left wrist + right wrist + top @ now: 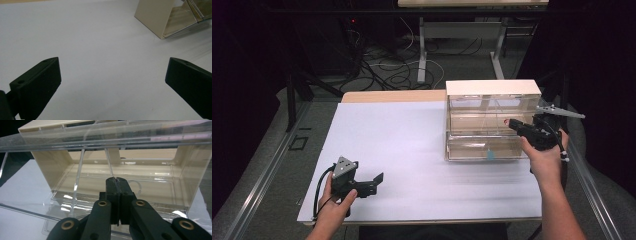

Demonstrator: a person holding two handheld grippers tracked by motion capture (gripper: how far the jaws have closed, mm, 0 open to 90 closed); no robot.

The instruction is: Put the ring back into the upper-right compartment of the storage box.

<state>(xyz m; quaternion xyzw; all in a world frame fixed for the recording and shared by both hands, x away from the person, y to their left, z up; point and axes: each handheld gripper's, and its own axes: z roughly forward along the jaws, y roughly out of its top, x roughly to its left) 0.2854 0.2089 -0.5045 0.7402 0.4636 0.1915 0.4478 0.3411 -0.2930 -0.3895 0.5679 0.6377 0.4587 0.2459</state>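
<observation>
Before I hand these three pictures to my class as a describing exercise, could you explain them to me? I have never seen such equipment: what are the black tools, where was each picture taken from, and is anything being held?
A person sits at a white table and holds a hand tool in each hand: a gripper with two black jaws. The wide picture comes from a fixed camera above, looking forward and down. The other two come from small cameras riding on the tools, looking along their jaws.

The left gripper rests low over bare table, its jaws wide apart with nothing between them.

On the table stands a beige drawer cabinet with clear plastic drawers; the lower drawer is pulled out. The right gripper reaches toward the cabinet with its jaws pressed together. I cannot tell whether anything thin is pinched between them.
</observation>
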